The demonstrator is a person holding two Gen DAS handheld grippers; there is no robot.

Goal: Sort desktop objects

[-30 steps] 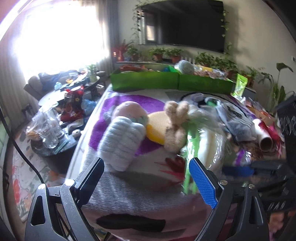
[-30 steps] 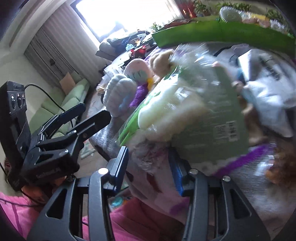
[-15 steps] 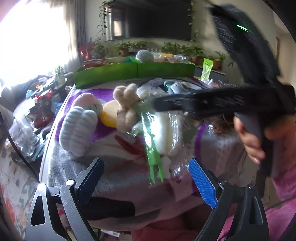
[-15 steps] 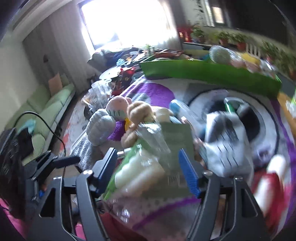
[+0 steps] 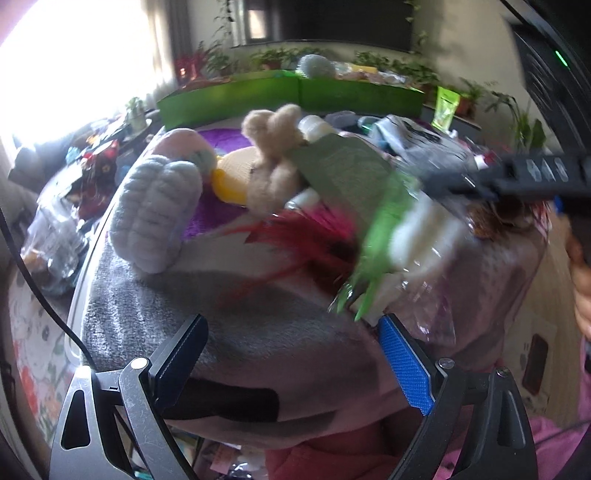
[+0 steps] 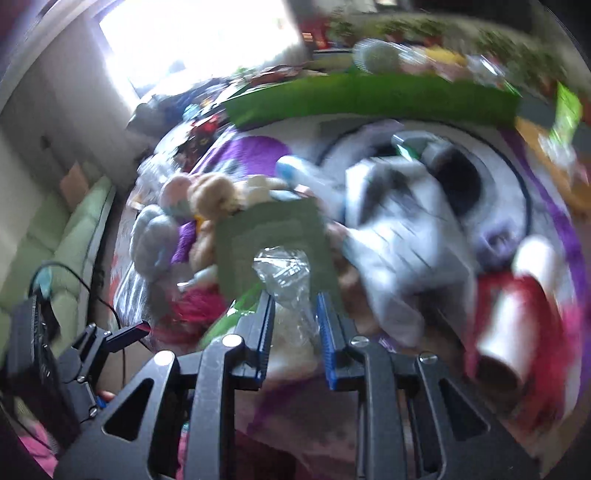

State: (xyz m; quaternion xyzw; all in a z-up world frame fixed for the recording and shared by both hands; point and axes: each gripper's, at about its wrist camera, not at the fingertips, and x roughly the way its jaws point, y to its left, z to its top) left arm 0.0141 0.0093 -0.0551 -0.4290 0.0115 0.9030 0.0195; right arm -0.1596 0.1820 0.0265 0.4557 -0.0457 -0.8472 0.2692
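The right gripper has just been closing; its fingers pinch the clear plastic packet between them. Left gripper gapes empty, the packet just beyond its blue finger.

Right tool: we have just been closing its jaws, now pinching the clear bag.
Bag: we see it lifted, tilted.

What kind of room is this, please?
Most likely a home living room: a large dark television on the wall, potted plants on the shelf below it, and a green sofa by the bright window.
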